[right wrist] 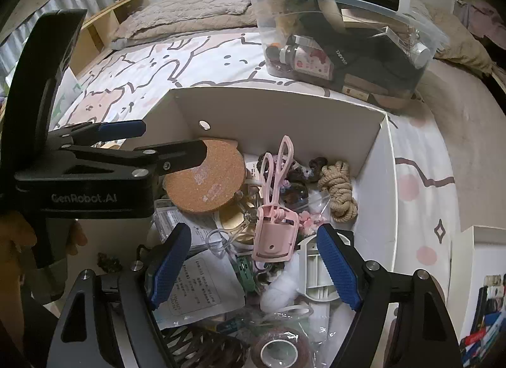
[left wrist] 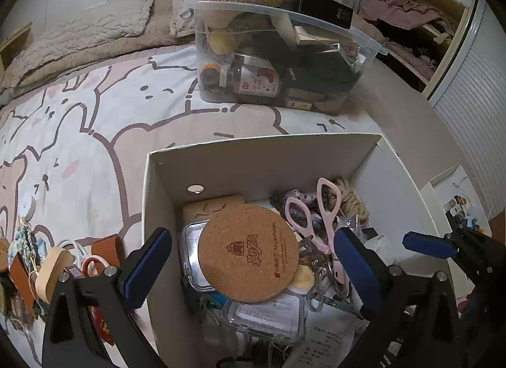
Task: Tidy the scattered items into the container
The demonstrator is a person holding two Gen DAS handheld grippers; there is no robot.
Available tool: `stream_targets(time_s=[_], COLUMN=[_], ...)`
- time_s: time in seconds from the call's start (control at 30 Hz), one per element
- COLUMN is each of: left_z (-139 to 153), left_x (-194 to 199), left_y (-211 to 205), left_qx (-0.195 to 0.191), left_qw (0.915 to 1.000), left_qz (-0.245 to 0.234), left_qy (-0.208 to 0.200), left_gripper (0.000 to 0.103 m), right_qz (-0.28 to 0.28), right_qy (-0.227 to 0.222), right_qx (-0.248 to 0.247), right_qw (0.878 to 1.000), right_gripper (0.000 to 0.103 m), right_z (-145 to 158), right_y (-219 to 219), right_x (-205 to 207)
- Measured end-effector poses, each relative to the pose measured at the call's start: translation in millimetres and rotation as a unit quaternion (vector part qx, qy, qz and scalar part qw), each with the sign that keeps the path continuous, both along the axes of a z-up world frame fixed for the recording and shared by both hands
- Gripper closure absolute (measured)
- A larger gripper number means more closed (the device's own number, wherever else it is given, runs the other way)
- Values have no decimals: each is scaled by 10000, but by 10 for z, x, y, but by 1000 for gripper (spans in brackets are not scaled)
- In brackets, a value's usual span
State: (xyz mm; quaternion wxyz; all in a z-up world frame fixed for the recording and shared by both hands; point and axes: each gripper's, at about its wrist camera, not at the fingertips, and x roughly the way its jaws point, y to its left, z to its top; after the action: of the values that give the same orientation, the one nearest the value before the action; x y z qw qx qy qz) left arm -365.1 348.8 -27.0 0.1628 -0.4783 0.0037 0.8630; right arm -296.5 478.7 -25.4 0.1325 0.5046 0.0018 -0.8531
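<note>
A white cardboard box point(left wrist: 259, 162) stands on the bed and holds several small items. A round cork coaster point(left wrist: 248, 252) lies on top of them, next to a pink eyelash curler point(left wrist: 319, 213) and a coil of rope point(left wrist: 349, 198). My left gripper point(left wrist: 253, 268) is open above the box, its jaws either side of the coaster, holding nothing. My right gripper point(right wrist: 254, 268) is open and empty over the box's near part, above the curler point(right wrist: 275, 216). The coaster point(right wrist: 207, 178), the rope point(right wrist: 336, 190) and the left gripper point(right wrist: 172, 141) show in the right wrist view.
Scattered items lie on the bedsheet left of the box: a leather strap point(left wrist: 106, 249), a white tape measure point(left wrist: 27, 205), a wooden piece point(left wrist: 50, 270). A clear plastic bin point(left wrist: 278, 61) full of things stands behind the box. Pillows point(left wrist: 95, 32) lie at the bed's head.
</note>
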Motion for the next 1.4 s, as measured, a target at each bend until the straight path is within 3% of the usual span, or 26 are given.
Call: stream_targets(time_s=[0.27,0.47,0.93,1.4], left_z=[-3,24,278,427], left_x=[28,82,223,375], left_y=[-55,-117,-277,-624], left_qx=[21,62,280,236], left_qw=[10000,9999,9987,9978], left_qz=[40,45,-101,-98], left_qy=[-36,64,417,619], left_gripper=[0,0,0,0], right_qz=[-60,-174,-336,-514], right_qy=[88,395,406,940], right_qx=[-31,-68,-26,391], right_qw=[9999,9990,9986,9935], right_gripper=[21,21,21,21], right_z=[16,108,123,357], right_y=[12,31,55,-145], right_x=[14,30,25,158])
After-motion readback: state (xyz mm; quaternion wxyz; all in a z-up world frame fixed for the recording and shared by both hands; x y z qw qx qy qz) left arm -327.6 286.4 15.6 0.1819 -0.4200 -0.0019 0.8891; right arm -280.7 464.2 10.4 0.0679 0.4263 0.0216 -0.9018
